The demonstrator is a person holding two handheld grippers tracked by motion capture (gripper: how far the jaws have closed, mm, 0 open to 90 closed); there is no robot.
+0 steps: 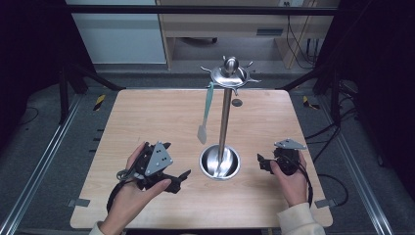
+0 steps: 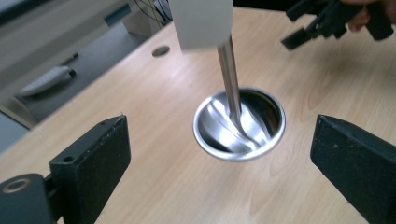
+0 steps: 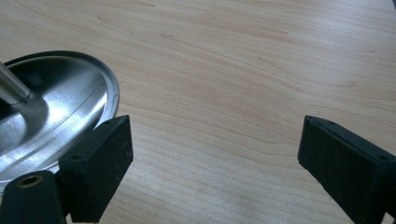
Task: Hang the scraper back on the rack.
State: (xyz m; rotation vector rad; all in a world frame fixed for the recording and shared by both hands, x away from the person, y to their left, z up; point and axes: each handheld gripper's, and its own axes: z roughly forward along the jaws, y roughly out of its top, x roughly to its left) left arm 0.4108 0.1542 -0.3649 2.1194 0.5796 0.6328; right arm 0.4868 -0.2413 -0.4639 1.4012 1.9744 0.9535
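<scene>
A steel utensil stand rises from a round dish base in the middle of the wooden table, with a thin pole and a hooked crown. From one hook hangs a spatula with a teal handle and a pale blade. My left gripper lies left of the base, open and empty. In the left gripper view the gripper frames the base, pole and spatula blade. Right of the base, my right gripper is open over bare wood, and the base shows at its left.
The table has a small round hole behind the stand. Metal rails run along both sides of the table, and shelving and cables stand beyond the far edge. In the left gripper view the right gripper shows at the top right.
</scene>
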